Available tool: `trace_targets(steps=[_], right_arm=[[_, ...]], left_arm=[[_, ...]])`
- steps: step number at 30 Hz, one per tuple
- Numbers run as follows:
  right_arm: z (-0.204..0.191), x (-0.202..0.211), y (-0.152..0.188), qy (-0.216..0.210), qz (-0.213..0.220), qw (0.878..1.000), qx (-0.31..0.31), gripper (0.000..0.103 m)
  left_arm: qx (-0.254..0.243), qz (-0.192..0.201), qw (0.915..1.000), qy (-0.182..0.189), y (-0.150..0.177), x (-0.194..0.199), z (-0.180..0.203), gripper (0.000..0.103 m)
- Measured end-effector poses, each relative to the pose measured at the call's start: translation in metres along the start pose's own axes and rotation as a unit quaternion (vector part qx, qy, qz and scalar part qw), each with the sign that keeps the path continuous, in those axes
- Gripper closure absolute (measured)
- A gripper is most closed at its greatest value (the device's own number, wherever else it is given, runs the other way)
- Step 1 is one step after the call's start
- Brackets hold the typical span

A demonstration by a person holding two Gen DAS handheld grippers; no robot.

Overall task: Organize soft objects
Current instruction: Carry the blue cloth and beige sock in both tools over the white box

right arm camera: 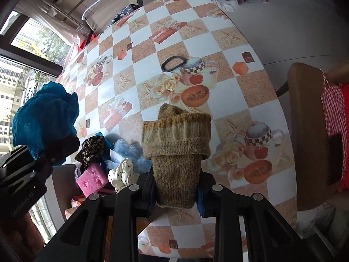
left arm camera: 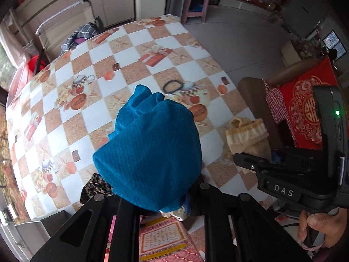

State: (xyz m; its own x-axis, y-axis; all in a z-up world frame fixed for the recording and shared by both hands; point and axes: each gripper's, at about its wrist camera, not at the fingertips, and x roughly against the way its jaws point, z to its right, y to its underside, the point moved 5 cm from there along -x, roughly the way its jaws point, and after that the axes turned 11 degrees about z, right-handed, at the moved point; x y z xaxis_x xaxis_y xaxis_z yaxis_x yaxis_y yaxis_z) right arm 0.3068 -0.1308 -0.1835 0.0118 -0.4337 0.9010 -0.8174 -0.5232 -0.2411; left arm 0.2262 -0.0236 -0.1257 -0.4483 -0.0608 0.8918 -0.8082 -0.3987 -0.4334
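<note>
My left gripper (left arm camera: 157, 198) is shut on a bunched blue cloth (left arm camera: 150, 150) and holds it above the table's near edge; the cloth hides its fingertips. It also shows in the right wrist view (right arm camera: 45, 120). My right gripper (right arm camera: 176, 198) is shut on a tan knitted sock (right arm camera: 178, 150), held upright above the table; the sock also shows in the left wrist view (left arm camera: 248, 137). A heap of soft items lies at the near left: a leopard-print scrunchie (right arm camera: 91, 150), a pink sponge (right arm camera: 91, 180), a polka-dot scrunchie (right arm camera: 122, 175) and fluffy blue fabric (right arm camera: 128, 150).
The table (right arm camera: 152, 50) has a checkered cloth printed with cups and gifts. A black hair band (right arm camera: 173, 63) lies mid-table. A brown chair (right arm camera: 305, 131) with a red cushion stands at the right. A pink stool (left arm camera: 195, 5) stands beyond the far edge.
</note>
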Motion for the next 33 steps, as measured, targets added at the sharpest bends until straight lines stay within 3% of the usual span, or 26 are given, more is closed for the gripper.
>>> trace_targets(steps=[9,18,27,33], right_arm=[[0.038,0.049,0.037,0.024,0.022,0.998,-0.047,0.073],[0.067,0.079,0.083,0.058,0.025,0.994,-0.088,0.073],[0.078,0.09,0.129,0.072,0.012,0.99,-0.119,0.073],[0.068,0.093,0.154,0.072,0.007,0.991,-0.117,0.073]], left_arm=[[-0.082,0.0,0.9949,0.058,0.021,0.026,0.078,0.085],[-0.159,-0.021,0.9792,0.124,0.065,0.047,0.134,0.085],[-0.225,-0.038,0.9583,0.172,0.117,0.071,0.161,0.085],[-0.24,-0.051,0.9515,0.186,0.144,0.079,0.155,0.085]])
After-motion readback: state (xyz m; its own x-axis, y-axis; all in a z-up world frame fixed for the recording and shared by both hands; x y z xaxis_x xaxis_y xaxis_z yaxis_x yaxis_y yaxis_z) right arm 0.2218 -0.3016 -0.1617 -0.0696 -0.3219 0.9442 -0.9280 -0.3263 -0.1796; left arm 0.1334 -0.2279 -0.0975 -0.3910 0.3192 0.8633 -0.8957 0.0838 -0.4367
